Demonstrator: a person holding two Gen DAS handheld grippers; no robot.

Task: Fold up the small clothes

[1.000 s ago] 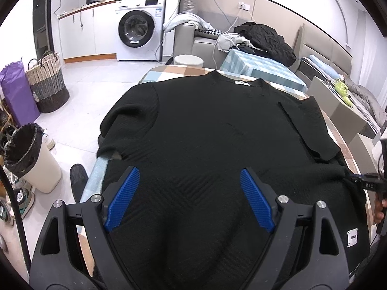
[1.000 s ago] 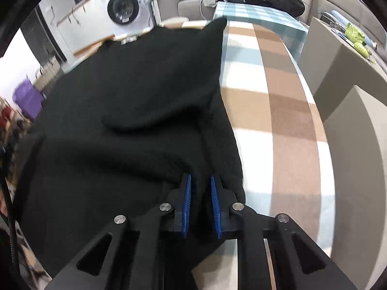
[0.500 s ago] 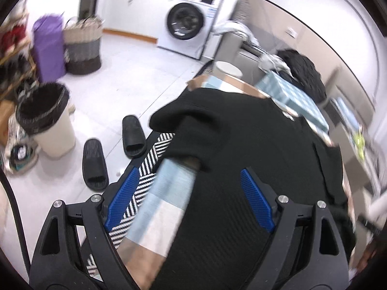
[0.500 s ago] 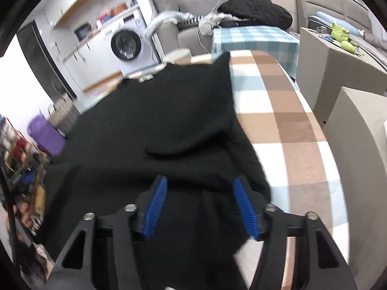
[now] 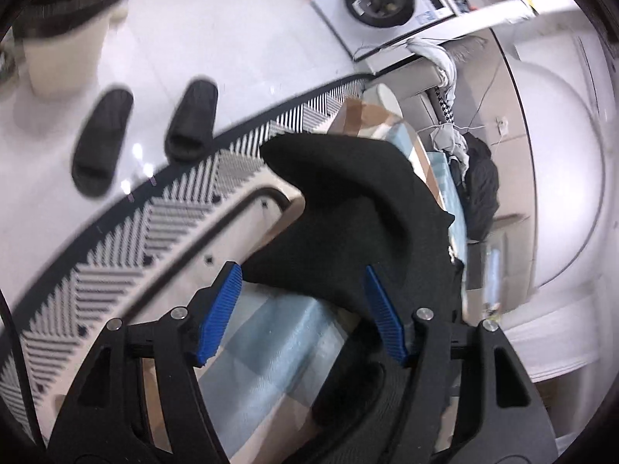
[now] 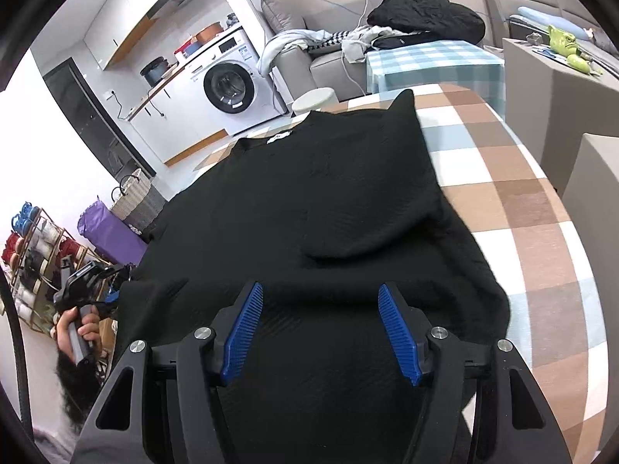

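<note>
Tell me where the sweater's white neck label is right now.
In the right wrist view, the white neck label sits at the black sweater's far collar edge, nearest the washing machine beyond the checkered tablecloth.

Your left gripper point(image 5: 303, 313) and right gripper point(image 6: 321, 334) match: black plastic frames with triangular cut-outs, silver screw heads at the finger joints, and ribbed blue pads point(image 6: 398, 334). A black cable point(image 6: 17, 352) curves along nine o'clock in both views.
</note>
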